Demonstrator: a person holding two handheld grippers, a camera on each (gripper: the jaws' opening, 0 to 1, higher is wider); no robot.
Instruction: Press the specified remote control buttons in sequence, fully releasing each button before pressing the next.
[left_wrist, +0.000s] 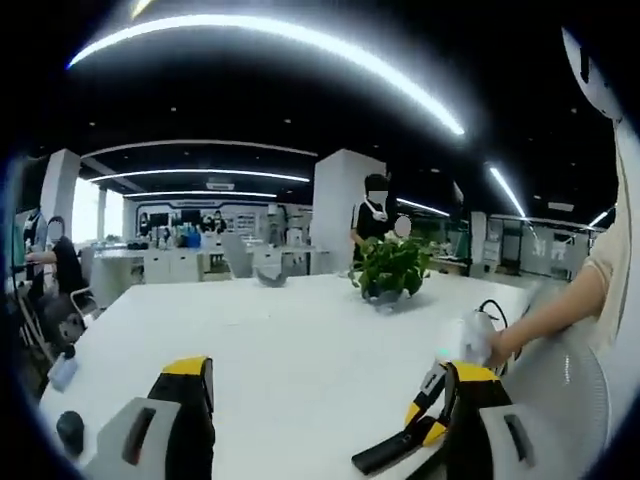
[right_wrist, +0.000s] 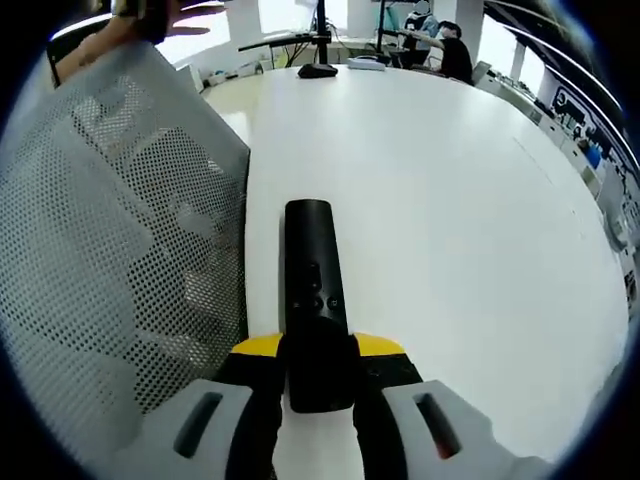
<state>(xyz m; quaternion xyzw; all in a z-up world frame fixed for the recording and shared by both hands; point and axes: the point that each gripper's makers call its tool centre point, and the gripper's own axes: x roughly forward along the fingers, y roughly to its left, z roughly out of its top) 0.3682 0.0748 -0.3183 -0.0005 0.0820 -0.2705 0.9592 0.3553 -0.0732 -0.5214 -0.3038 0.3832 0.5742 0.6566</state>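
On the white table (right_wrist: 450, 200), close in front of me, the black remote control (right_wrist: 309, 290) lies flat and lengthwise, its near end caught between the jaws of my right gripper (right_wrist: 318, 385). Those jaws are closed onto its two long edges, yellow pads tight against the casing, while the far end points away across the bare tabletop. A small cluster of buttons (right_wrist: 313, 290) shows on its upper face just beyond my grip; I cannot read which is which. To its left stands a pale perforated mesh panel (right_wrist: 110, 230), close beside the remote.

From the left gripper view, my left gripper (left_wrist: 320, 400) hovers low over the table with jaws spread wide and nothing between them. The remote (left_wrist: 395, 450) appears at the lower right, held by the other gripper. A potted plant (left_wrist: 392, 268) sits far across the table, and a person's hand (left_wrist: 495, 345) reaches in from the right.

I judge the remote light, rigid and smooth-sided, so likely to slip or pivot if I squeeze only the very end. Holding across the narrow width near the tail, as now, leaves the buttons free. For pressing, I would expect one left jaw tip to come down squarely on a single button, gently, since the keys are small and closely set.
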